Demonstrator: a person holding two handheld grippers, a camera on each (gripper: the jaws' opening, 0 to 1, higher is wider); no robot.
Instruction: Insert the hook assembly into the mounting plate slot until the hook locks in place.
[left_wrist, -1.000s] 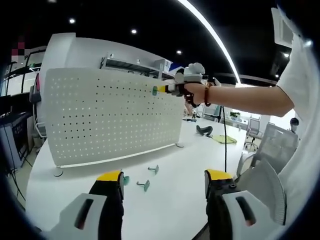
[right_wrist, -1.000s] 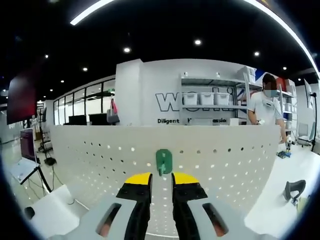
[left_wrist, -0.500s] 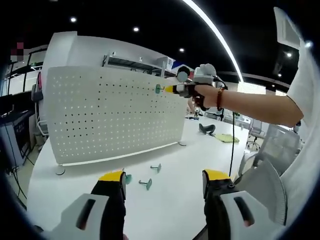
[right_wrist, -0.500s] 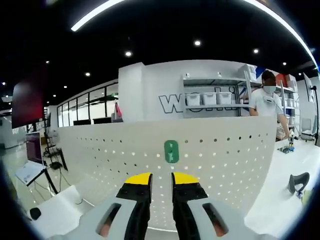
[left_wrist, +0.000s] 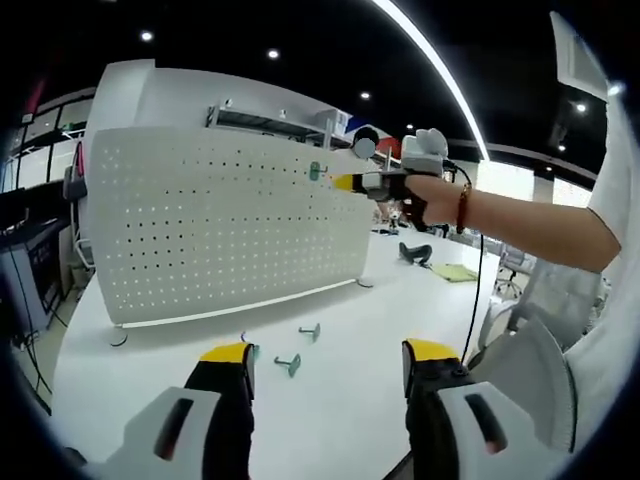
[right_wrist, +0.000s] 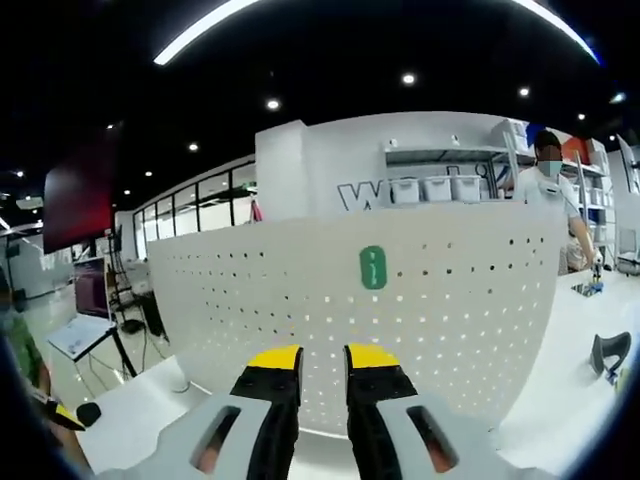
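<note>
A white pegboard (left_wrist: 220, 230) stands upright on the table (left_wrist: 330, 400). A green hook (left_wrist: 317, 172) sits on its upper right face, and shows as a green plate (right_wrist: 372, 268) in the right gripper view. My right gripper (right_wrist: 322, 356) is a short way back from the hook, jaws nearly together with nothing between them. In the left gripper view a hand holds that right gripper (left_wrist: 343, 182) just right of the hook. My left gripper (left_wrist: 328, 352) hangs open low over the table. Two loose hooks (left_wrist: 310, 330) (left_wrist: 290, 365) lie on the table, and a third (left_wrist: 252, 351) peeks from behind my left jaw.
The pegboard (right_wrist: 400, 320) rests on small round feet (left_wrist: 118, 339). A black object (left_wrist: 415, 252) and a yellow-green cloth (left_wrist: 452, 272) lie on the table beyond the board's right end. A person (right_wrist: 545, 200) stands by shelves behind the board. A white chair (left_wrist: 530, 390) is at my right.
My right gripper has drawn back from the green hook, which stays on the pegboard. The hand and right gripper have shifted slightly right. My left gripper has hardly moved.
</note>
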